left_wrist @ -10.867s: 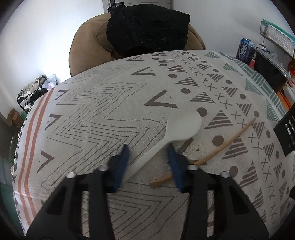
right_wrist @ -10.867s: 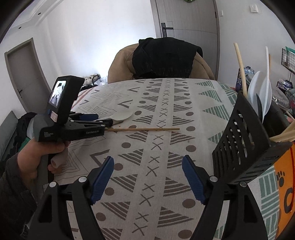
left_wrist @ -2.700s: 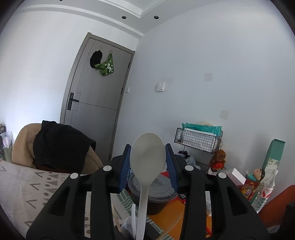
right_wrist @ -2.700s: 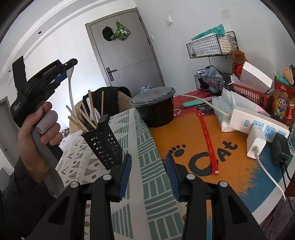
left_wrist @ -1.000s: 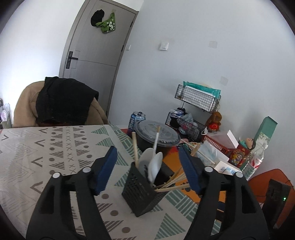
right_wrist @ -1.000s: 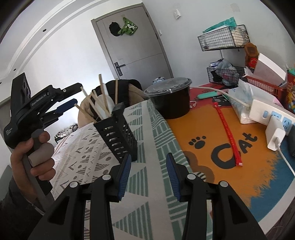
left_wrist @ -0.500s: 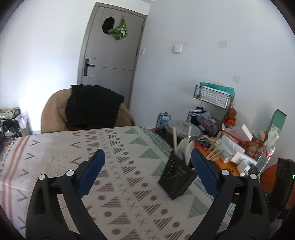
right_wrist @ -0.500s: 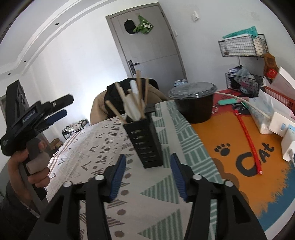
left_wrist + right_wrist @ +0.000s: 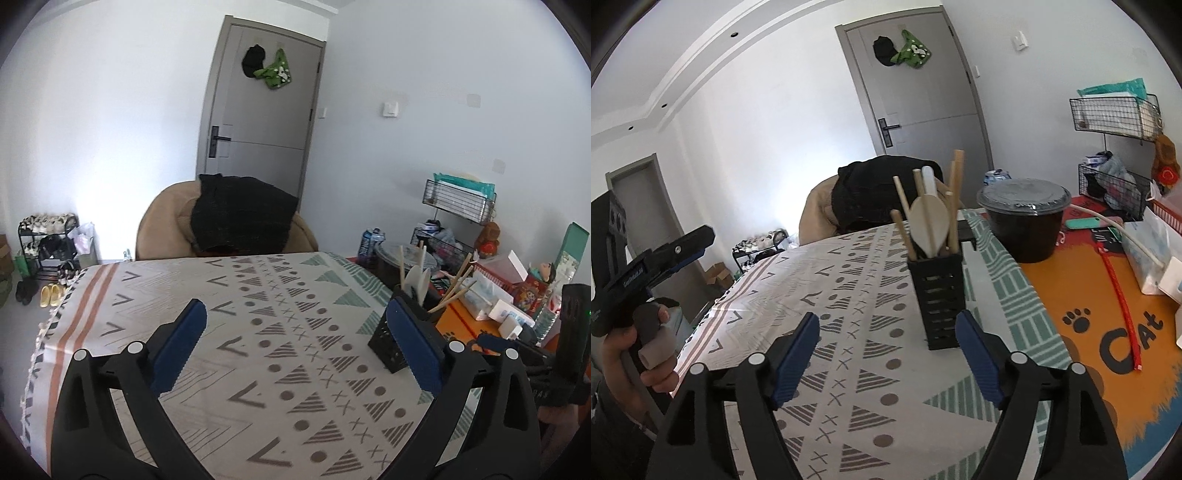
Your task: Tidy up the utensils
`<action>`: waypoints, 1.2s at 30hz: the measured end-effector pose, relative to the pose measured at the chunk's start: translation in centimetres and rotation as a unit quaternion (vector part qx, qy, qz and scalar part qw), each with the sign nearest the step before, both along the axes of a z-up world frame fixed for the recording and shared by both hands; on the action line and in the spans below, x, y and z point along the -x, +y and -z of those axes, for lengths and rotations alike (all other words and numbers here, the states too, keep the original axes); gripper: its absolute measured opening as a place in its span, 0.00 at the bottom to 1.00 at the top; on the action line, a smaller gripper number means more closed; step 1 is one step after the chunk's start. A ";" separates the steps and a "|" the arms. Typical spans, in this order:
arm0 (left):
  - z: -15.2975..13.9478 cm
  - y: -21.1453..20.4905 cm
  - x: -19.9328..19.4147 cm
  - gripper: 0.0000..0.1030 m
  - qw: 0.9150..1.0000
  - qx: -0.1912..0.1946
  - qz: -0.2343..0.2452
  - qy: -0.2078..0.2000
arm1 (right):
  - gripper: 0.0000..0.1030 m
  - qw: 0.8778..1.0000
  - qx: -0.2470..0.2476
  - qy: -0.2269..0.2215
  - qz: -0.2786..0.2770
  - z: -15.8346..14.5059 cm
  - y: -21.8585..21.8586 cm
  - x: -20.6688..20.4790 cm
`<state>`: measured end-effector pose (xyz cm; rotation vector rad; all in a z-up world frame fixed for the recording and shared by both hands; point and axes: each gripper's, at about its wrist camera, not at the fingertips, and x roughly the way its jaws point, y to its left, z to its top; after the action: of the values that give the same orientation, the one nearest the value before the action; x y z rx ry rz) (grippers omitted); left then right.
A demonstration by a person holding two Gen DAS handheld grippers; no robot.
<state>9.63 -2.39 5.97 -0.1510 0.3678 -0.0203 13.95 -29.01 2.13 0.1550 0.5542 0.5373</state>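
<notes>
change: white plastic spoon [image 9: 929,225] no longer in left gripper [image 9: 295,347] – now stands in black slotted plastic holder [image 9: 940,295] w/ wooden chopsticks [image 9: 955,199]
left gripper: jaws opening, spread wide, nothing btwn
right gripper [image 9: 888,352]: jaws opening, empty
task: patterned tablecloth [image 9: 258,295] shows no loose utensils – prob. done
nearby: black lidded bowl [image 9: 1027,221] behind holder, nothing blocking
</notes>
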 end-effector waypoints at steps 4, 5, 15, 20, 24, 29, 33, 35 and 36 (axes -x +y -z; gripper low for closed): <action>0.4 0.9 1.2 0.94 1.000 -0.001 -0.012 0.003 | 0.83 1.000 0.003 -0.002 -0.006 -0.3 0.6 0.1; 0.6 1.1 1.6 0.94 1.000 -0.002 -0.015 0.003 | 0.87 1.000 0.004 -0.003 -0.007 -0.3 0.7 0.1; 2.2 3.0 4.3 0.94 0.999 -0.001 -0.032 0.011 | 0.93 0.999 0.028 -0.022 -0.019 -0.6 2.4 0.3; 3.2 3.5 5.2 0.94 0.999 -0.001 -0.033 0.017 | 0.93 0.998 0.040 -0.022 -0.031 -0.1 3.5 0.3; 3.9 3.9 6.0 0.94 0.999 -0.002 -0.035 0.021 | 0.93 0.998 0.043 -0.016 -0.039 0.4 4.2 0.3; 5.0 4.7 6.8 0.94 0.999 0.002 -0.039 0.027 | 0.93 0.997 0.051 -0.012 -0.052 1.0 5.3 0.3; 5.6 5.0 7.1 0.94 0.999 0.002 -0.034 0.035 | 0.93 0.996 0.057 -0.013 -0.065 1.4 6.2 0.5; 5.9 4.9 7.3 0.94 0.999 -0.003 -0.028 0.037 | 0.93 0.995 0.062 -0.017 -0.075 1.4 6.7 0.8; 6.0 4.9 7.3 0.94 0.999 -0.005 -0.026 0.038 | 0.92 0.995 0.065 -0.019 -0.079 1.5 7.0 0.9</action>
<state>2.31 2.53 -0.05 -0.1522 0.4390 0.0387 13.07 -21.97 0.64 -0.0245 0.5648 0.6552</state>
